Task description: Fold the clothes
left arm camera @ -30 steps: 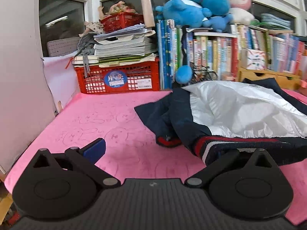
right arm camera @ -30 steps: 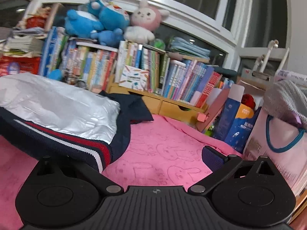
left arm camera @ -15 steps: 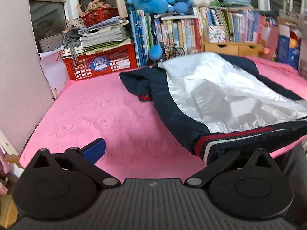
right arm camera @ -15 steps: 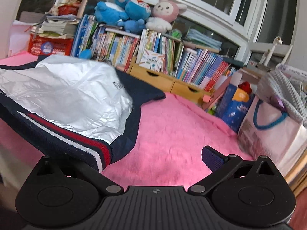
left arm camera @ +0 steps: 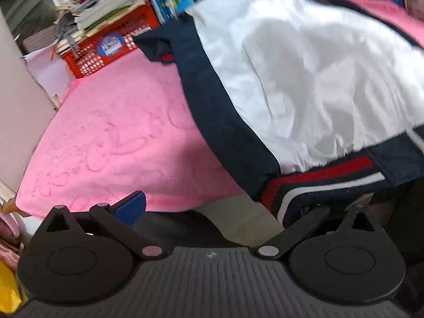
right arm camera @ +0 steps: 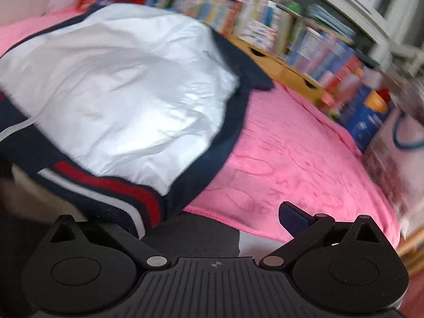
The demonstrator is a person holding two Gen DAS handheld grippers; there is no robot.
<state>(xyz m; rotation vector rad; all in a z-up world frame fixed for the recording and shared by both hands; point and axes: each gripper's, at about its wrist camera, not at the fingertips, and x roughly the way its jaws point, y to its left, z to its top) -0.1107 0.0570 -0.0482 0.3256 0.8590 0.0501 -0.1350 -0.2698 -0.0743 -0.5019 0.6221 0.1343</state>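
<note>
Jacket (left arm camera: pixel 291 79) hem overhanging pink blanket (left arm camera: pixel 119 132) edge, bare blanket both sides.

Navy jacket (left arm camera: pixel 304 79), silver lining up, striped hem overhanging the pink blanket (left arm camera: pixel 119 122).

My left wrist camera sits off the near edge of the pink-covered surface (left arm camera: pixel 111 122), tilted down and looking toward the far left corner, with the red crate (left arm camera: pixel 111 45) at the top. My right wrist camera looks from the same near edge toward the far right, at the bookshelf (right arm camera: pixel 291 42). Both views share the jacket (left arm camera: pixel 304 66), close up.
</note>
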